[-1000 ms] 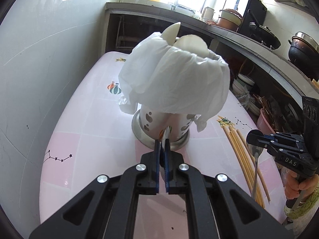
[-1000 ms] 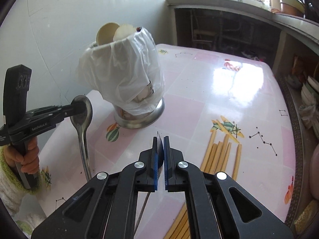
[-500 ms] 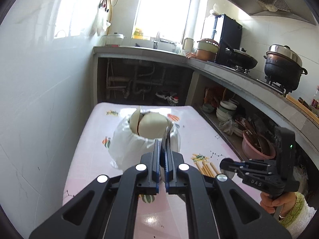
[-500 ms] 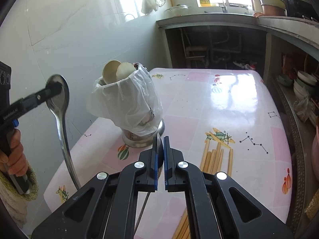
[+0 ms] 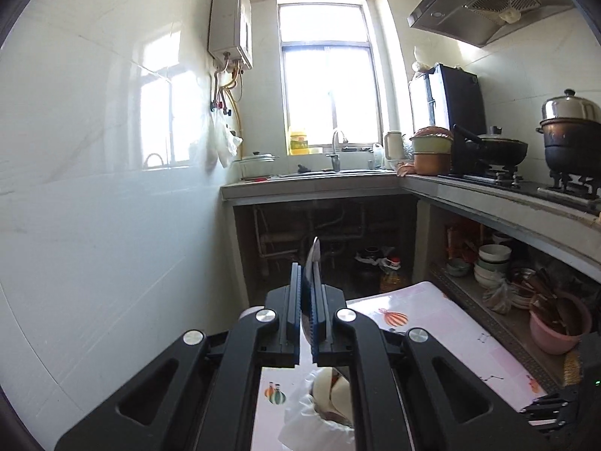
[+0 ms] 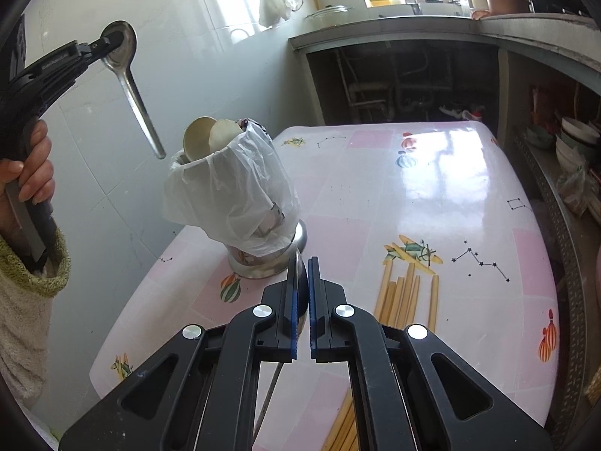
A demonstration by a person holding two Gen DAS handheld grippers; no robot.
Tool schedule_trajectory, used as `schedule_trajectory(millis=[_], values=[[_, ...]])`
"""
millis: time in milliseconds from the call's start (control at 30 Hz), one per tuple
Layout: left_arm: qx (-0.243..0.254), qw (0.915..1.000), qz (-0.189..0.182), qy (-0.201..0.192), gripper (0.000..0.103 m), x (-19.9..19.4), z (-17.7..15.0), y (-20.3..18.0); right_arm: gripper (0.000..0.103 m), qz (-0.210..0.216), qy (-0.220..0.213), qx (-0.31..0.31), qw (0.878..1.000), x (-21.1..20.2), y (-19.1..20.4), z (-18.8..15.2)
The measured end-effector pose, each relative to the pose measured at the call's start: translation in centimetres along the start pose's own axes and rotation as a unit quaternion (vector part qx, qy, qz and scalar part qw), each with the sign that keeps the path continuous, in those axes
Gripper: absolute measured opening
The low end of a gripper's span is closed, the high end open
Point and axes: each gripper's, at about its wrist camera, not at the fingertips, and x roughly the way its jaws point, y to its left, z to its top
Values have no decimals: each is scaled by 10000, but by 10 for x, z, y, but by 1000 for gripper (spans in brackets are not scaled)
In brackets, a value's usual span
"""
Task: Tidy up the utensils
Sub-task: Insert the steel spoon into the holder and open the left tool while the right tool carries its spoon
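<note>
My left gripper (image 5: 308,300) is shut on the bowl of a steel spoon (image 5: 313,263). In the right wrist view it (image 6: 112,39) holds that spoon (image 6: 129,82) high, its handle hanging down just left of and above the utensil holder (image 6: 240,203). The holder is a steel cup lined with a white plastic bag, with two pale spoons (image 6: 210,139) in it. It also shows low in the left wrist view (image 5: 326,398). My right gripper (image 6: 300,300) is shut on another steel spoon (image 6: 299,282), whose handle hangs below, in front of the holder.
Several bamboo chopsticks (image 6: 405,293) lie on the pink patterned table (image 6: 432,188) right of my right gripper. A white tiled wall (image 6: 188,56) runs along the table's left side. A counter (image 5: 488,203) with pots and shelves of bowls (image 5: 492,263) stands right and behind.
My left gripper has risen with its spoon, so the handle tip now hangs near the holder's rim. My right gripper has lifted and pulled back slightly.
</note>
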Motion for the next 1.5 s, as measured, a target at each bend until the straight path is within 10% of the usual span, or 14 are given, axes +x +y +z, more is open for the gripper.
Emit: schedule_trajectory(millis=[367, 833, 1167, 1500], values=[[1090, 9923, 586, -12, 3, 41, -43, -22, 3, 34, 149, 31, 9999, 11, -6, -3], [1838, 9807, 355, 572, 7, 55, -93, -46, 3, 80, 192, 82, 9998, 9, -5, -5], [942, 9863, -158, 1348, 33, 58, -98, -19, 3, 26, 167, 121, 9998, 3, -5, -1], [-220, 9906, -611, 1205, 61, 15, -90, 18, 3, -50, -343, 47, 9994, -29, 0, 34]])
